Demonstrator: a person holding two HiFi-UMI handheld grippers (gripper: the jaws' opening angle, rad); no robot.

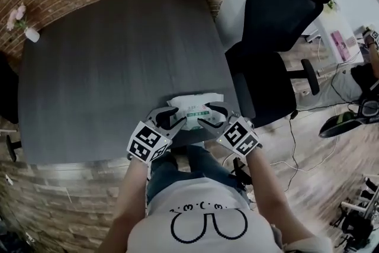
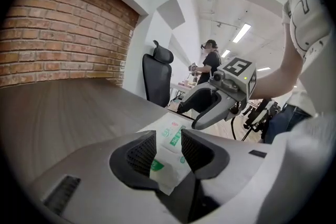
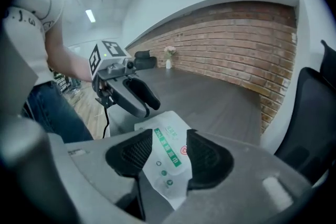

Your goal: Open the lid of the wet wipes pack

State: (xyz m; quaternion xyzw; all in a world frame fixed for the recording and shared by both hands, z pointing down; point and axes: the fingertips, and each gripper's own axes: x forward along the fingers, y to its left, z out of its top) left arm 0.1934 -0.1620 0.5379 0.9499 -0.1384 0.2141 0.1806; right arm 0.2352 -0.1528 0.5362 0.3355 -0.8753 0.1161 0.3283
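Both my claws stand spread wide and pinch nothing. In the left gripper view the left claw (image 2: 168, 150) frames the wet wipes pack (image 1: 196, 109) between its dark ribbed pads (image 2: 140, 153), and I see no pad pressing on the wrapper. The right claw (image 3: 169, 153) shows the same from the other side. In the head view the pack lies flat at lower centre, on the near edge of the grey table (image 1: 118, 68), with my two claws at its near end, one on each side.

I cannot pick out the lid's lifting tab; I only see green print on the white film. So my first worry is closing on soft wrapper instead of the lid, which would crumple the pack and lift nothing. Second, the pack sits so near the table edge that a sideways nudge or a one-handed pull could drag it off towards my lap. Third, my claws are close together and could knock each other.
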